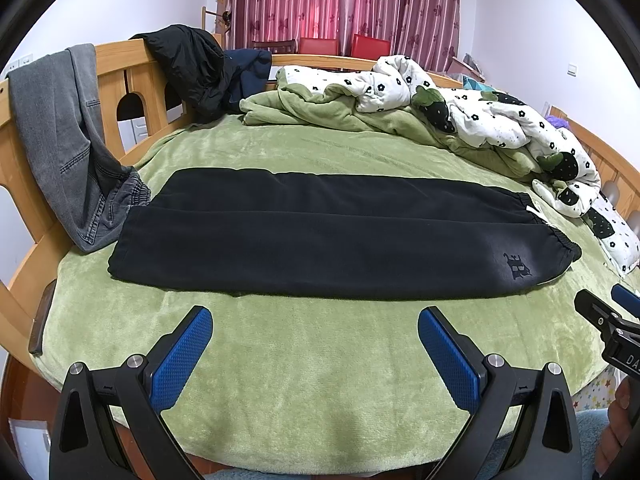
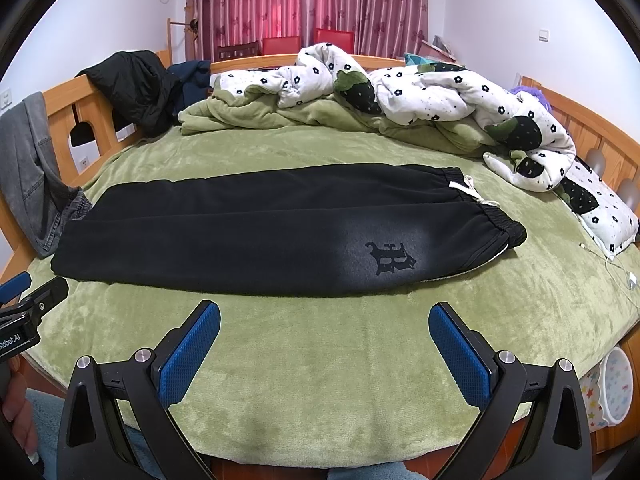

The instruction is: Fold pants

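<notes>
Black pants [image 1: 320,232], legs stacked lengthwise on bed [image 1: 320,380]; left gripper [image 1: 316,344] and right gripper [image 2: 324,344] jaws wide, empty: pinch both layers at cuffs, carry toward waistband evenly

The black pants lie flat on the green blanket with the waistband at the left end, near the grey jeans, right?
Not quite. The pants do lie flat on the blanket, but the waistband is at the right end, away from the jeans, as the right wrist view shows.

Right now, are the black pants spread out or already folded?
Folded once lengthwise: the black pants lie flat on the green blanket, one leg over the other, at full length. No crosswise fold yet.
</notes>
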The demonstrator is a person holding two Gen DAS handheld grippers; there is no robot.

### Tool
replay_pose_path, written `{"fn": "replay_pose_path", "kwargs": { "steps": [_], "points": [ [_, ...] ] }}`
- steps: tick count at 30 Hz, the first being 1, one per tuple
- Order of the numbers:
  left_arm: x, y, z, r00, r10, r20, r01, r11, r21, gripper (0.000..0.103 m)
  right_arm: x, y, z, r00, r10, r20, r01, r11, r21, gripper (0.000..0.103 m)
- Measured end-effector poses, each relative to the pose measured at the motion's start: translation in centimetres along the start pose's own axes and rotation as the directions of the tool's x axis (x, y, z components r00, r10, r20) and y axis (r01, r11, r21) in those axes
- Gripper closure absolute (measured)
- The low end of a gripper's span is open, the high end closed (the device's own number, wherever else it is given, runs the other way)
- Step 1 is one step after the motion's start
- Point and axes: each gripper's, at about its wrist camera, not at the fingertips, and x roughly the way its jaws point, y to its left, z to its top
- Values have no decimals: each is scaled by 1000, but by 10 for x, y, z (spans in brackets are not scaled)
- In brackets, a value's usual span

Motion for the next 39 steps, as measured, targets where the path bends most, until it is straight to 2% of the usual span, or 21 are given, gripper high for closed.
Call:
{"fn": "replay_pose_path", "kwargs": {
  "steps": [17, 21, 30, 34, 37, 39],
  "points": [
    [0, 0, 0, 1000, 0, 0, 0, 1000, 1, 0, -1, -1, 0, 1000, 6, 5, -6, 1000, 3, 1],
    [0, -1, 0, 1000, 0, -2, 0, 1000, 0, 0, -4, 0, 0, 999, 30, 18, -30, 1000, 7, 1],
    [-1, -11, -1, 1000, 16, 12, -16, 1000, 6, 0, -9, 3, 4, 996, -48, 78, 49, 999, -11, 1],
    [-4, -7, 11, 998, 1, 61, -2, 1000, 19, 0, -11, -8, 12, 993, 5, 122, -6, 1000, 11, 1],
    [5, 11, 27, 998, -53, 35, 54, 998, -17, 0, -8, -23, 32, 991, 39, 129, -44, 998, 36, 1],
    [12, 29, 38, 997, -69, 30, 70, 997, -27, 0, -2, -38, 47, 988, 94, 126, -100, 994, 36, 1]
  ]
}}
